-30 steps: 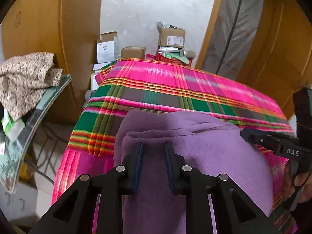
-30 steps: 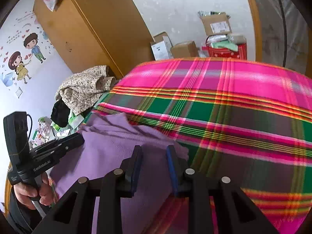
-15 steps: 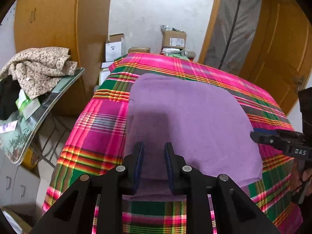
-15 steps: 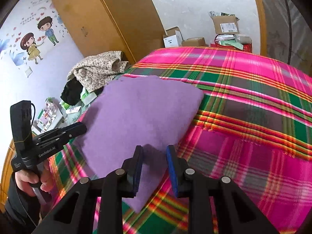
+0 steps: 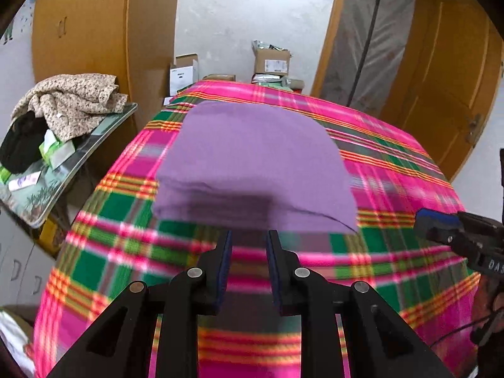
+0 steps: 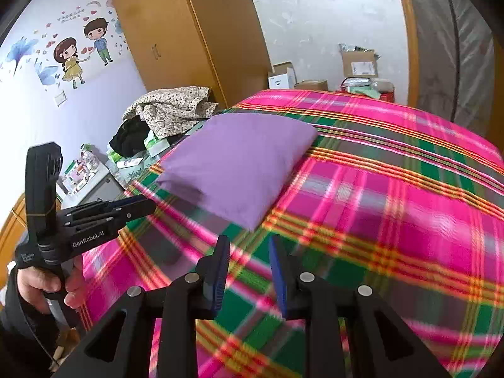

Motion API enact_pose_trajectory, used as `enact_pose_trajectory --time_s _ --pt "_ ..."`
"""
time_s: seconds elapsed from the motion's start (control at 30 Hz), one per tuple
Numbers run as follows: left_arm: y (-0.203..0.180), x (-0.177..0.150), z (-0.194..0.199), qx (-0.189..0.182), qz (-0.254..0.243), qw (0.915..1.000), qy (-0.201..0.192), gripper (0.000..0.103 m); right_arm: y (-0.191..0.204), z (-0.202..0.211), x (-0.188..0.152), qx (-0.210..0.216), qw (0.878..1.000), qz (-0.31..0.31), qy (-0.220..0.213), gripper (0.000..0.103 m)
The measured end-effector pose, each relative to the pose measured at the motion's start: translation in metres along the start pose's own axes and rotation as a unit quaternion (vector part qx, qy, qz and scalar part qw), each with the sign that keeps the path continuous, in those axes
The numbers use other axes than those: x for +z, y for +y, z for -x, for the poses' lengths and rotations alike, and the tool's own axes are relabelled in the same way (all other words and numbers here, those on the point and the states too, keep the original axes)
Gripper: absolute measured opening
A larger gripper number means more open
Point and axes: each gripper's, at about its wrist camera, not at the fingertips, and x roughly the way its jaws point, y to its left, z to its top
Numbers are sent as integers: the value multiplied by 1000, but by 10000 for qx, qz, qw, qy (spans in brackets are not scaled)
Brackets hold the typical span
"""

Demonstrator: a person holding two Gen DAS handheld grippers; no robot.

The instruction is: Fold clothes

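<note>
A folded purple garment (image 5: 255,167) lies flat on the pink and green plaid cover (image 5: 126,220), toward its far left side; it also shows in the right wrist view (image 6: 239,160). My left gripper (image 5: 249,242) hovers just short of the garment's near edge, its jaws opening with only plaid cover between them. The right gripper (image 6: 249,249) is open too, nothing between its pads, and stands back from the garment's near right corner. Each gripper shows in the other's view: the left gripper (image 6: 138,204) held by a hand (image 6: 47,286), and the right gripper (image 5: 441,230) at the frame's right edge.
A glass side table (image 5: 94,145) at the left carries a floral cloth heap (image 5: 72,100), dark clothing and small packets. Cardboard boxes (image 5: 271,60) stand against the far wall beyond the plaid cover. Wooden wardrobes (image 6: 176,34) and a door (image 5: 447,72) flank the space.
Both grippers have let go of the purple garment and drawn back toward the near edge. The garment, bunched under the jaws a second ago, now lies folded flat and farther off.
</note>
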Motion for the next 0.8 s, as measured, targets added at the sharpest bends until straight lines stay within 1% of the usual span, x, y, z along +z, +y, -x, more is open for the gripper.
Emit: enact_pose_trajectory --time_s 0.17,0.37,0.5,0.63,0.67,0.7,0.73,0.8 --pt "-16 -16 25 104 81 9998 -172 28 8 22 -31 -263 9995 20 -158 28" --pt "-30 -38 49 311 115 9990 -301 30 7 30 -66 -548 9984 -53 -145 29" --pt "-34 -50 52 450 128 9985 -268 31 7 31 -78 -613 9980 -112 -128 29" --pt "-36 -57 54 518 135 9983 -244 33 10 38 -80 -737 9970 1 -250 31" --pt "-37 -57 56 533 137 9981 -272 43 10 38 -80 -746 9969 31 -258 31" --pt "-37 -57 57 544 150 9979 -309 57 11 39 -81 -741 9969 40 -266 31" --pt "-36 -58 59 554 165 9977 -346 63 12 39 -81 -748 9968 54 -278 31" --pt "-36 -57 62 534 200 9976 -398 64 13 40 -81 -765 9966 82 -302 31"
